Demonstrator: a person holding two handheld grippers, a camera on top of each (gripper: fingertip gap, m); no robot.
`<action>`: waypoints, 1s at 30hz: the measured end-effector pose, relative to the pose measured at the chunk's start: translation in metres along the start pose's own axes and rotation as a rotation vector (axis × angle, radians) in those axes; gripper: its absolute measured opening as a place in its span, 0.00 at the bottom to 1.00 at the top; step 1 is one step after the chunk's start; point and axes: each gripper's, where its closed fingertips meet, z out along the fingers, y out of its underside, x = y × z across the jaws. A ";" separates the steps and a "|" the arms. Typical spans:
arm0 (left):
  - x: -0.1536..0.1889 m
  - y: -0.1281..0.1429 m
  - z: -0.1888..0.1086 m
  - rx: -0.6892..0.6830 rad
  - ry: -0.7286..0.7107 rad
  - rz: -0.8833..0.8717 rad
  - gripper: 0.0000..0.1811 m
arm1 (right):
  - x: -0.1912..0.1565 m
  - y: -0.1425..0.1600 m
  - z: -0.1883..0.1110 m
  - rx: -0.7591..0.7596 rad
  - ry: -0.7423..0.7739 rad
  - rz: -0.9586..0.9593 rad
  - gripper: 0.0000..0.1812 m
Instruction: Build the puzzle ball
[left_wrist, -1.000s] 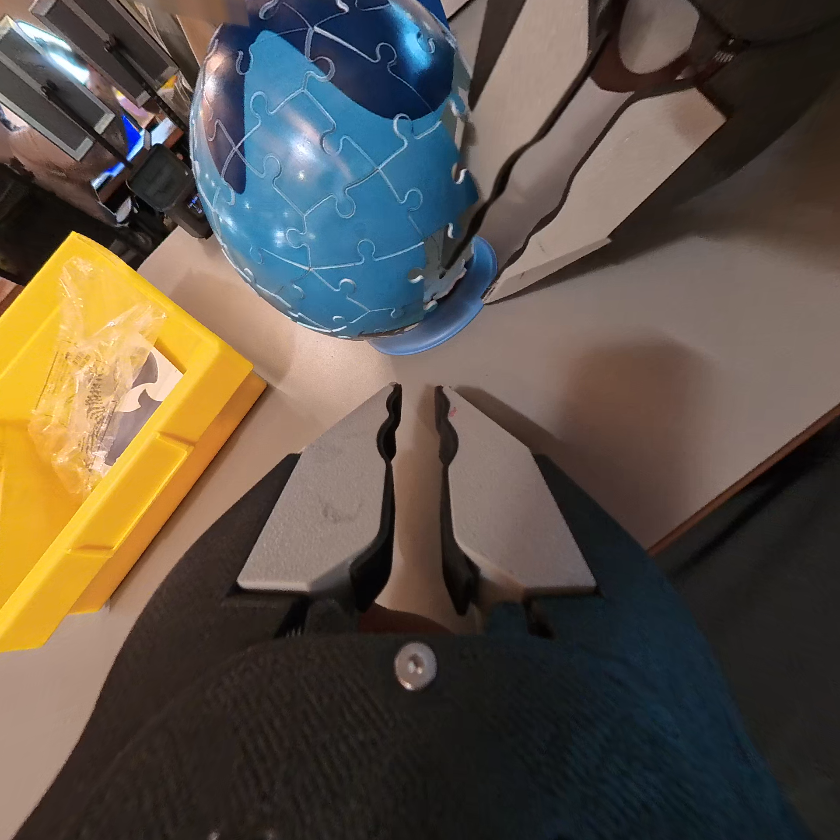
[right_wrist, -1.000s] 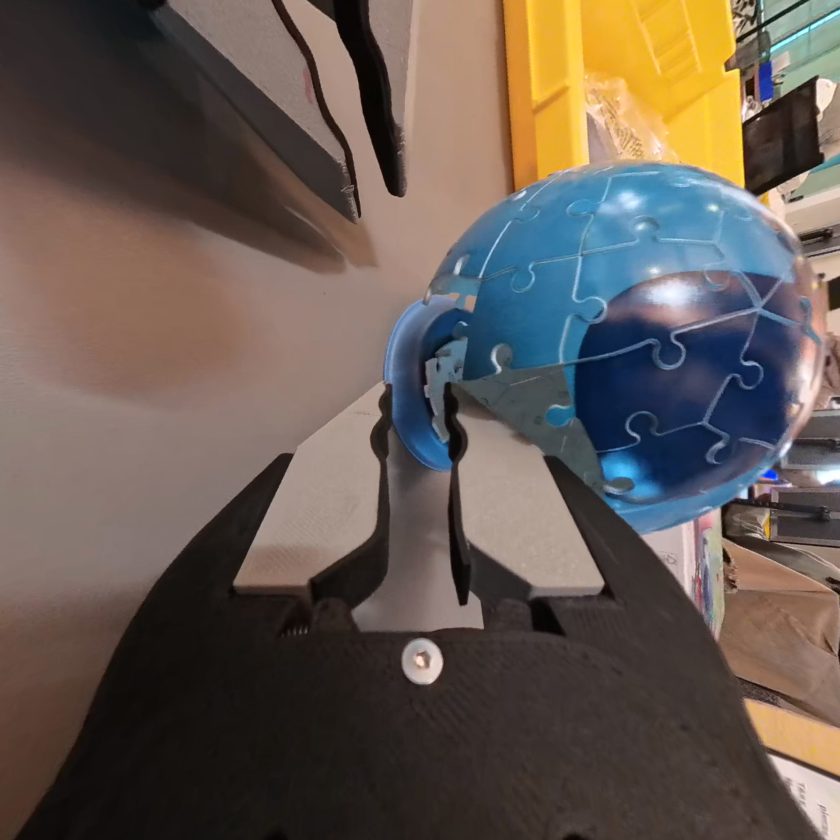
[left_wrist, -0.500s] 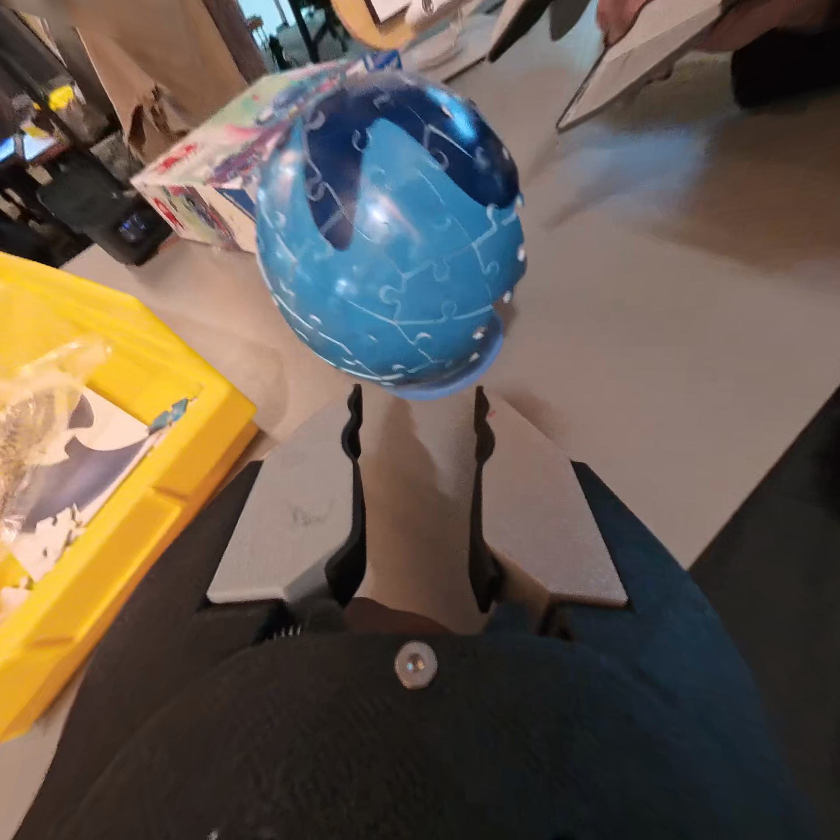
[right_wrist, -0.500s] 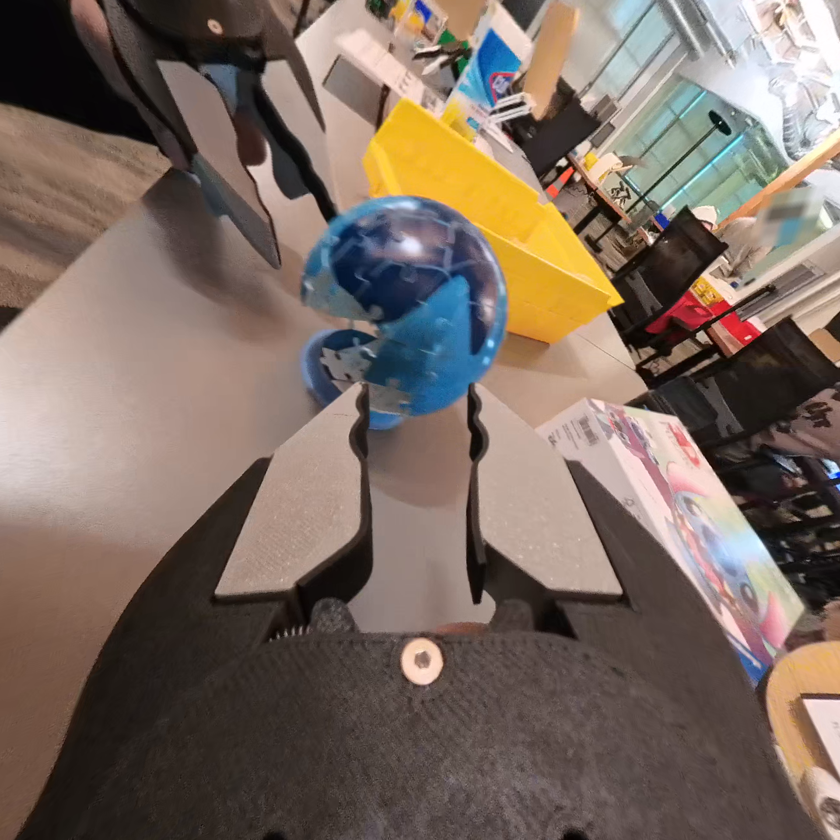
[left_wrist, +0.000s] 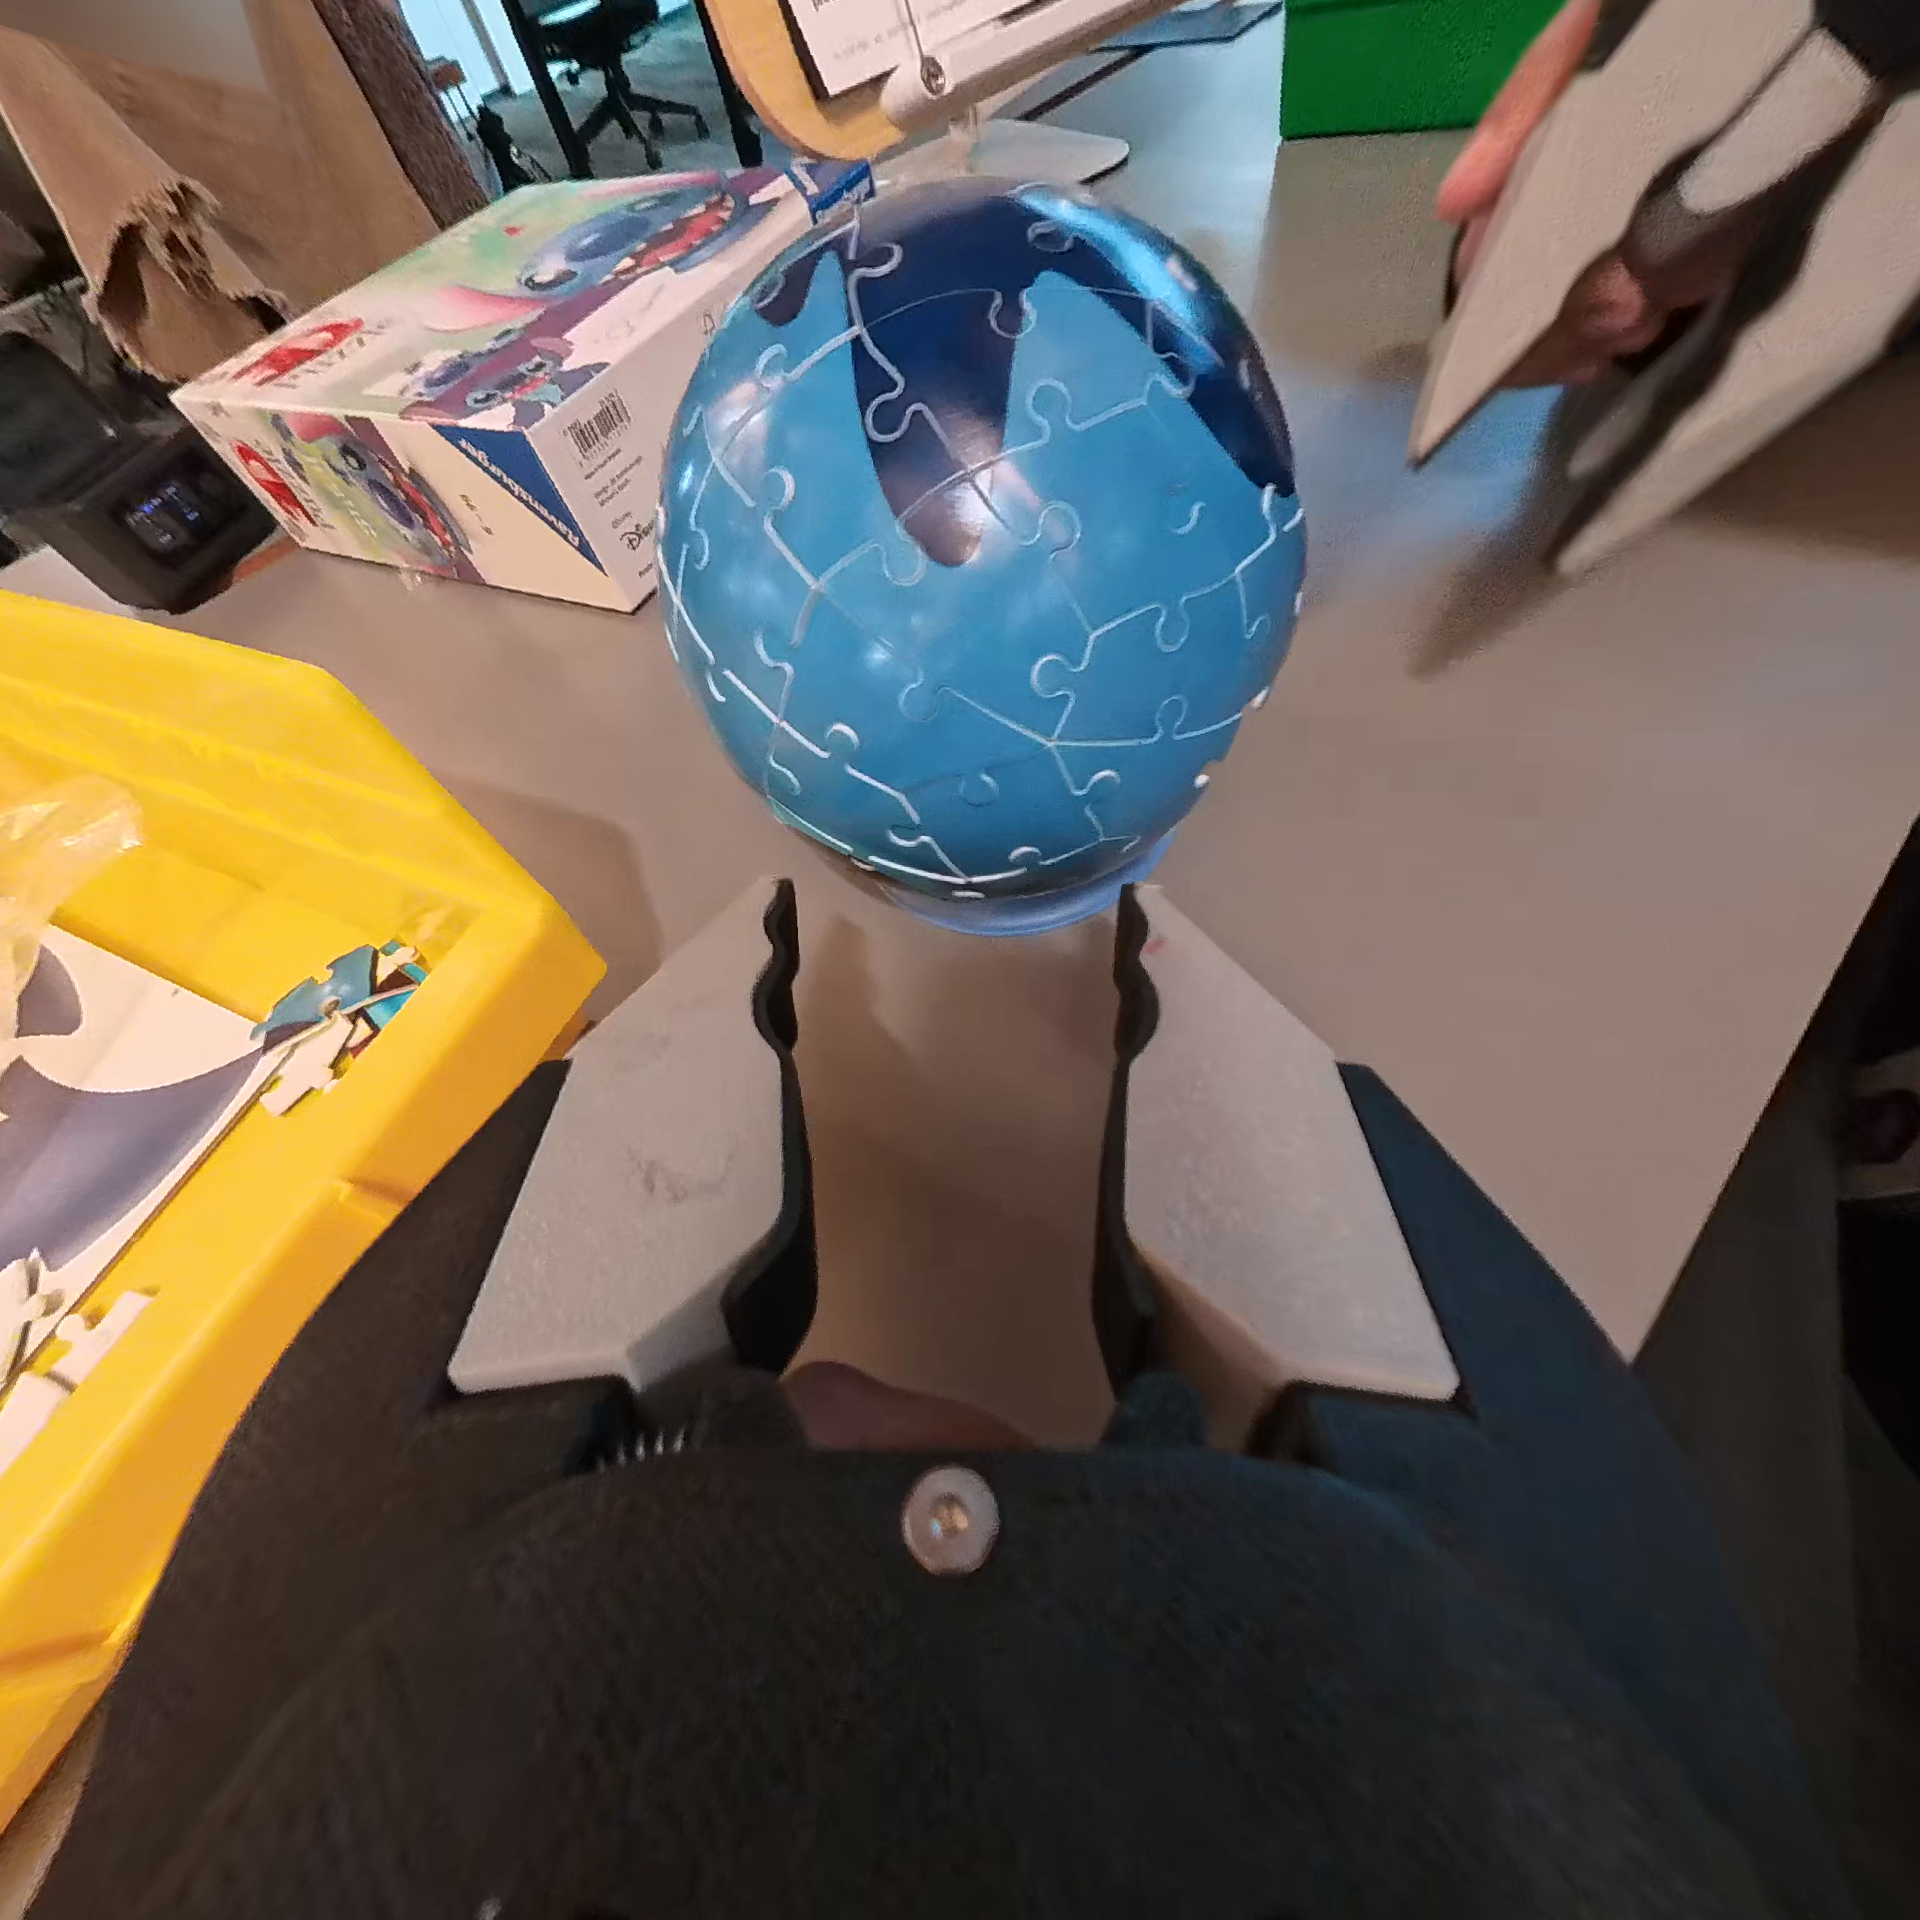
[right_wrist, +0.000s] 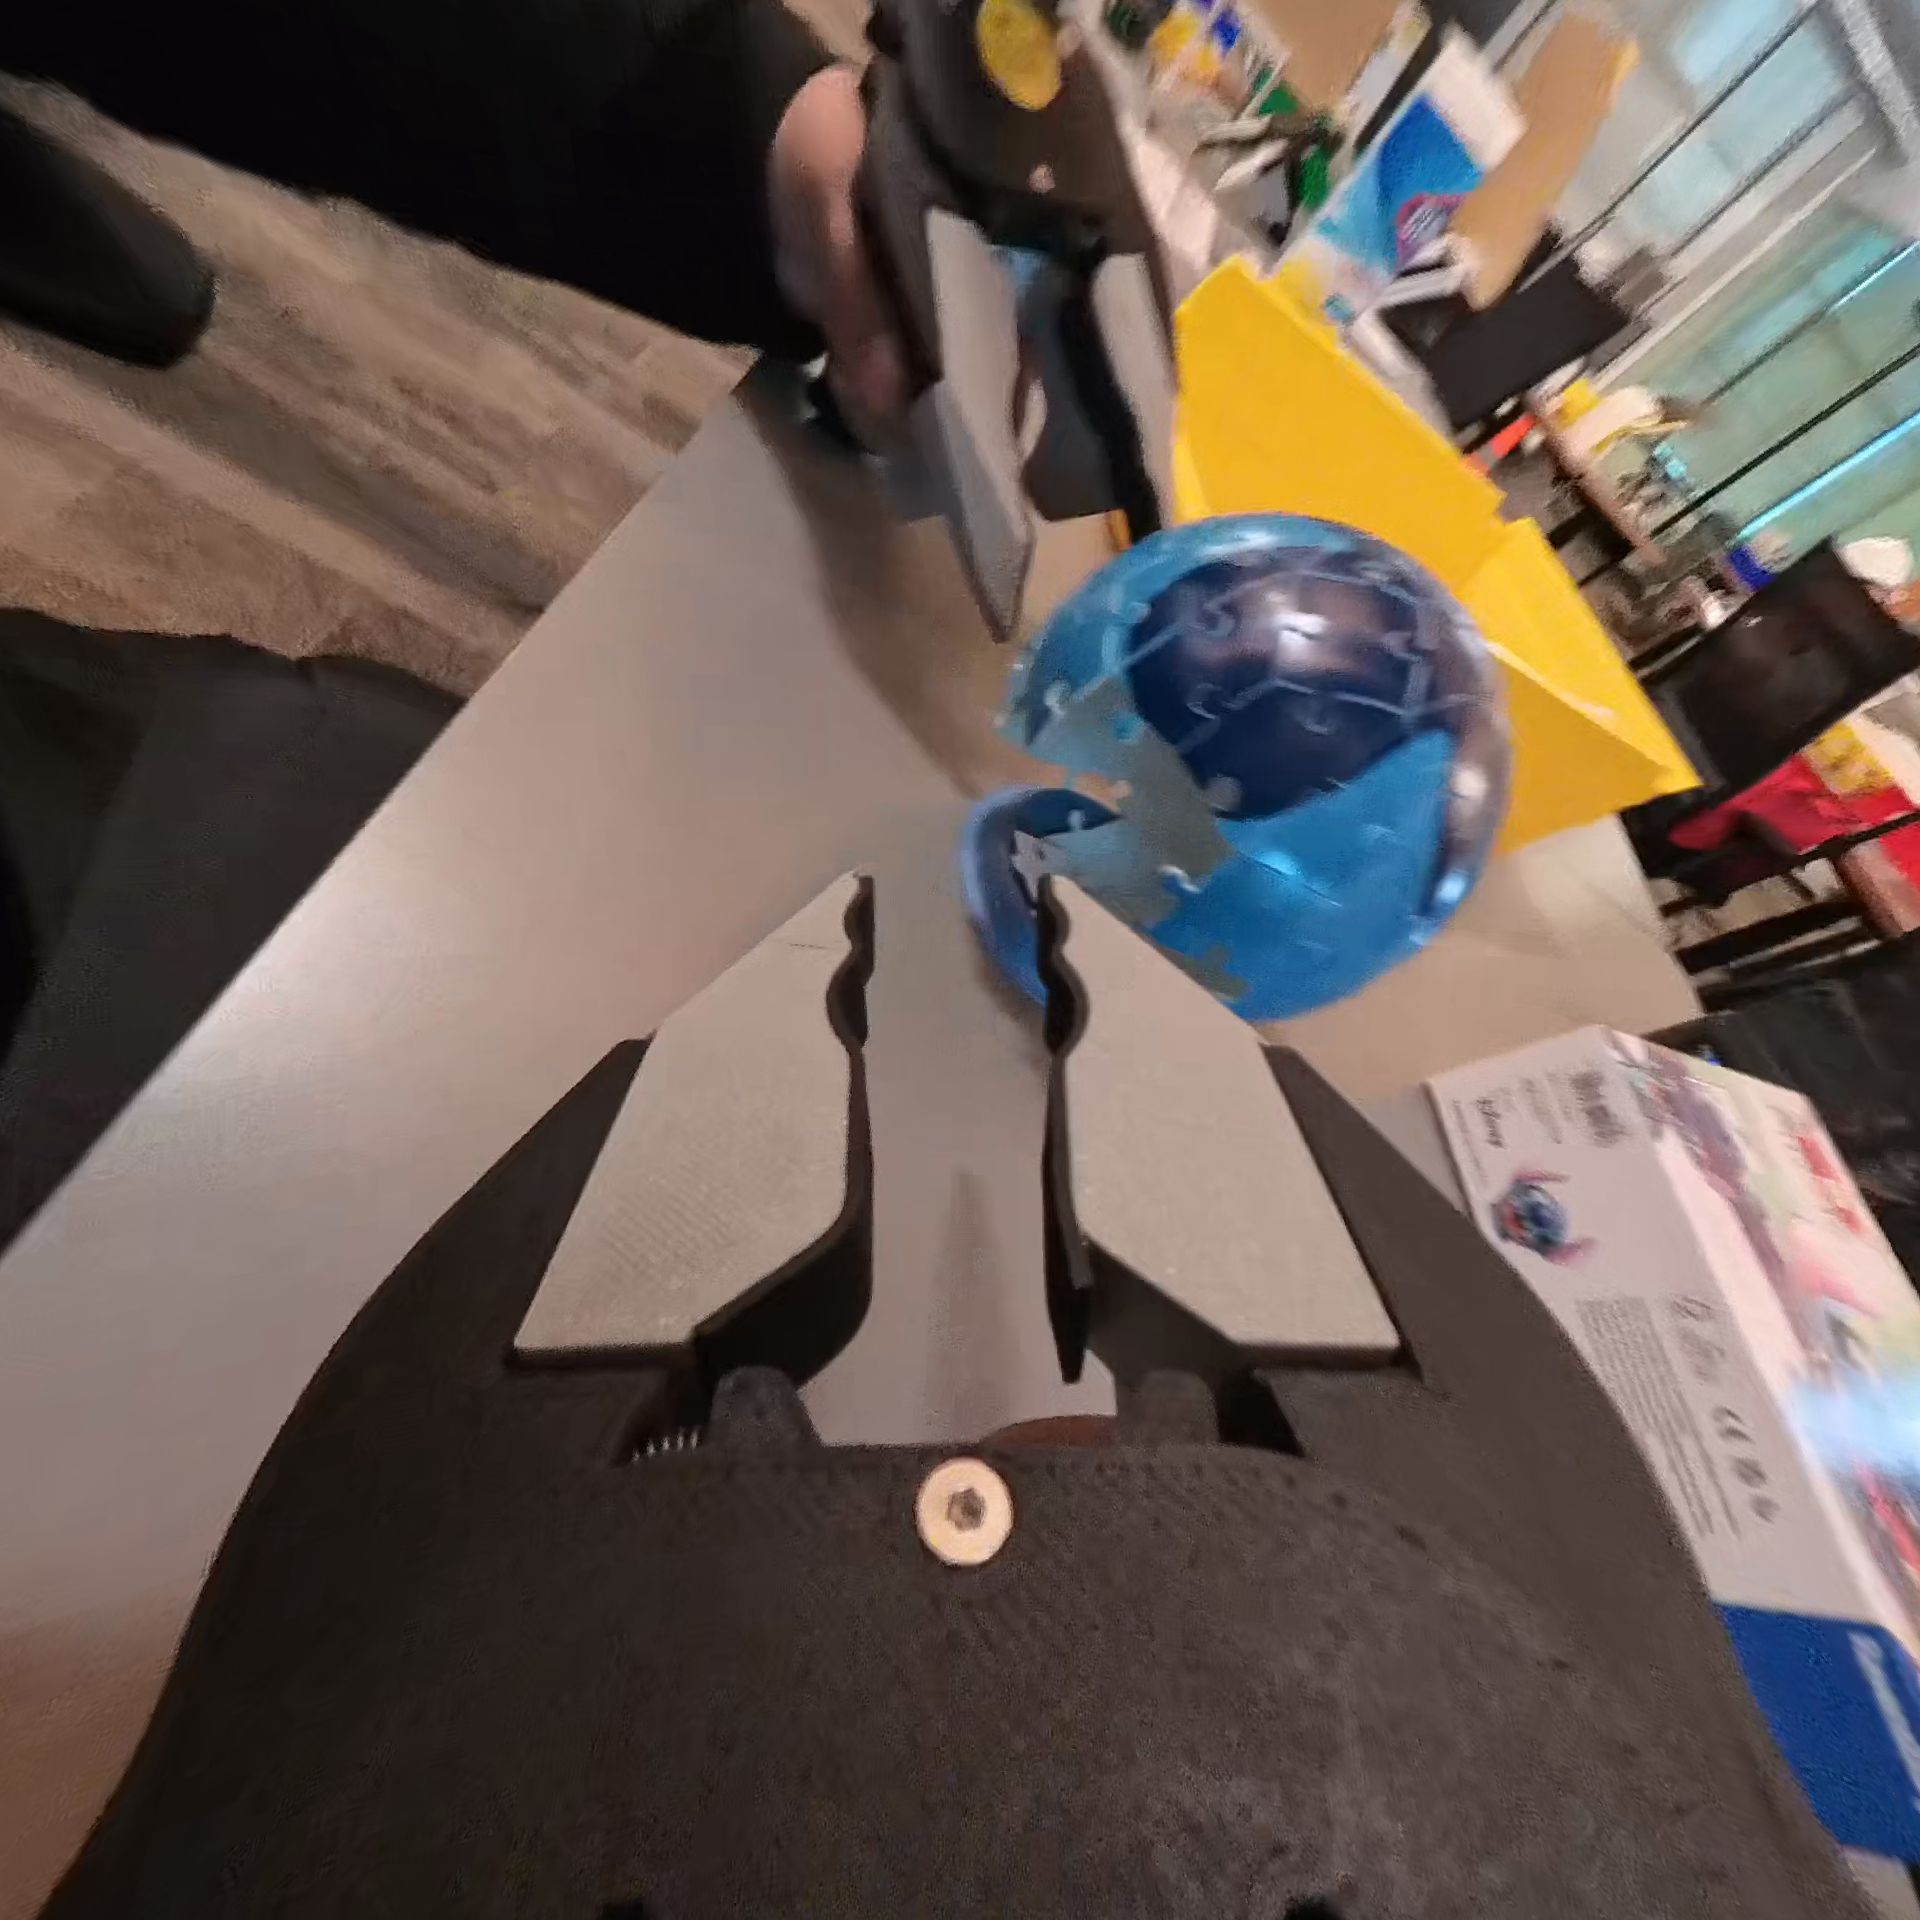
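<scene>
A blue puzzle ball (left_wrist: 977, 582) with a dark blue patch stands on a blue ring stand (left_wrist: 1029, 909) on the grey table. In the right wrist view the ball (right_wrist: 1278, 769) shows a gap of grey piece backs on its near side. My left gripper (left_wrist: 951, 914) is open and empty, just short of the stand. My right gripper (right_wrist: 951, 894) is open and empty, a little left of the ball. The right gripper also shows in the left wrist view (left_wrist: 1662, 301) at the upper right, blurred.
A yellow bin (left_wrist: 260, 790) with loose puzzle pieces (left_wrist: 322, 1029) and a plastic bag stands left of the ball. The puzzle box (left_wrist: 468, 416) lies behind the ball. The table's front edge (left_wrist: 1766, 1091) runs at the right. A stand with a card is at the back.
The right gripper let go of the ball's stand, opened and drew back. The left gripper opened wider and swung to face the ball upright. The ball stands free.
</scene>
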 end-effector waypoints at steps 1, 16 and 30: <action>0.000 0.001 0.001 -0.008 0.000 -0.003 0.33 | -0.004 0.000 0.010 -0.037 -0.010 -0.003 0.22; -0.006 0.002 0.001 -0.022 -0.089 0.001 0.28 | 0.016 0.032 0.072 -0.353 0.152 -0.100 0.12; -0.004 0.003 0.002 -0.029 -0.090 0.022 0.27 | 0.023 0.036 0.076 -0.350 0.161 -0.102 0.01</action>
